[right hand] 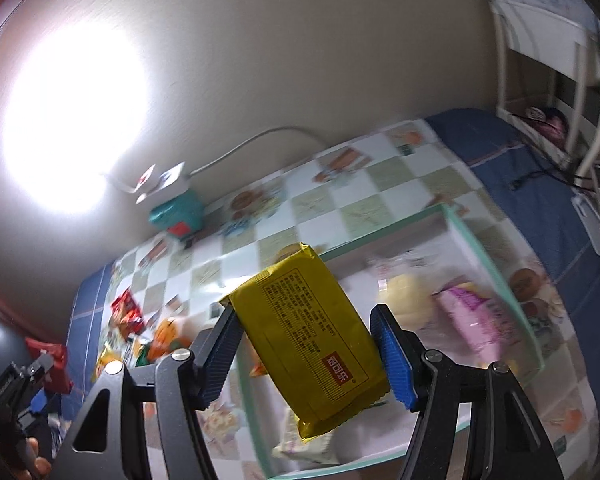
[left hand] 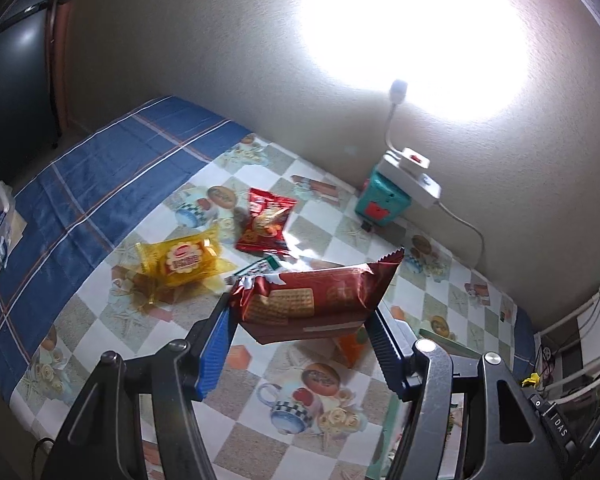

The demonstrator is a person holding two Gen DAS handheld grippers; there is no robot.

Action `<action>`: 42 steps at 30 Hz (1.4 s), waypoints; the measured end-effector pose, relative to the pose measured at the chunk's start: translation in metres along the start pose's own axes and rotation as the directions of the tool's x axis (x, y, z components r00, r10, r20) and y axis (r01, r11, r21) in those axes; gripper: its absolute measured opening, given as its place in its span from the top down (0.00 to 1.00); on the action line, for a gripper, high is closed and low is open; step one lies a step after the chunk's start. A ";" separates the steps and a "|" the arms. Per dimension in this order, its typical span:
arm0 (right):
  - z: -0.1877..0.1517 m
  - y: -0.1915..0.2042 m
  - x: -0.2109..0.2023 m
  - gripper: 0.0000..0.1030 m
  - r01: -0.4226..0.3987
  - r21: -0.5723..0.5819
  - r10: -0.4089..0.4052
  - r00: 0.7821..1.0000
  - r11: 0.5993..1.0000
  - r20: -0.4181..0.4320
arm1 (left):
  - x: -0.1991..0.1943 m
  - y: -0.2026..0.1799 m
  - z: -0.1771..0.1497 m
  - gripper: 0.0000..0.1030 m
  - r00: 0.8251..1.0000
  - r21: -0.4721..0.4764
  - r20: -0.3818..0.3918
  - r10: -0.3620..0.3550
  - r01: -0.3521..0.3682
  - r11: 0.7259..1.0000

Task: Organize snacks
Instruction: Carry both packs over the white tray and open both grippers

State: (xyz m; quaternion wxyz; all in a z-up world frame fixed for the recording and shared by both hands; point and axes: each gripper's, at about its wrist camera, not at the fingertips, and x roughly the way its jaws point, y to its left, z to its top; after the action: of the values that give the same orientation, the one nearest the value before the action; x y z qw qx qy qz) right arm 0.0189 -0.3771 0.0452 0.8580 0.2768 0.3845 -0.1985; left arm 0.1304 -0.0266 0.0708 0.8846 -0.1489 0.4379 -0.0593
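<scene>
Left wrist view: a brown biscuit pack (left hand: 320,300) hangs above the checkered tablecloth (left hand: 340,224), long axis crosswise, zigzag end tipped up-right, pinched between the left gripper's (left hand: 300,316) narrowed fingers. Right wrist view: a yellow snack pack (right hand: 312,344), long axis running from upper left to lower right, is clamped by the right gripper (right hand: 308,340) over a green-rimmed clear bin (right hand: 496,276).

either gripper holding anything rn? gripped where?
Both. Left hand-held gripper clamps the brown biscuit pack across its middle, off the table. Right hand-held gripper clamps the yellow snack pack by its long sides, over the clear bin.
</scene>
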 end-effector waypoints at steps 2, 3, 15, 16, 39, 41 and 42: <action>0.004 -0.013 -0.003 0.34 0.019 0.028 -0.019 1.000 0.999 0.008 | -0.001 -0.012 -0.001 0.36 1.000 0.022 -0.001 -0.012 0.012 1.000; 0.005 -0.019 -0.004 0.34 0.027 0.039 -0.027 1.000 0.999 0.012 | 0.000 -0.020 -0.003 0.36 1.000 0.036 -0.004 -0.021 0.021 0.999; 0.016 -0.077 -0.012 0.34 0.077 0.148 -0.082 0.996 0.986 0.023 | 0.010 -0.103 -0.028 0.36 0.994 0.190 -0.060 -0.096 0.106 0.976; 0.016 -0.082 -0.010 0.34 0.084 0.156 -0.087 0.996 0.984 0.015 | 0.012 -0.111 -0.031 0.36 0.992 0.208 -0.069 -0.104 0.116 0.971; -0.002 -0.100 0.039 0.34 0.192 0.190 -0.162 0.973 0.963 -0.162 | 0.088 -0.222 -0.104 0.36 0.949 0.382 -0.286 -0.137 0.243 0.892; -0.003 -0.098 0.042 0.34 0.200 0.177 -0.170 0.970 0.964 -0.172 | 0.095 -0.227 -0.109 0.36 0.945 0.389 -0.300 -0.134 0.249 0.887; -0.003 -0.097 0.044 0.33 0.203 0.172 -0.173 0.969 0.964 -0.176 | 0.098 -0.229 -0.112 0.36 0.942 0.393 -0.309 -0.135 0.256 0.883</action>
State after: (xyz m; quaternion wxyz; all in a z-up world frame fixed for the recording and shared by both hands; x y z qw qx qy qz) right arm -0.0094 -0.4555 -0.0218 0.7715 0.3338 0.4560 -0.2921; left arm 0.1073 -0.2907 0.0045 0.8162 0.0142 0.5141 -0.2633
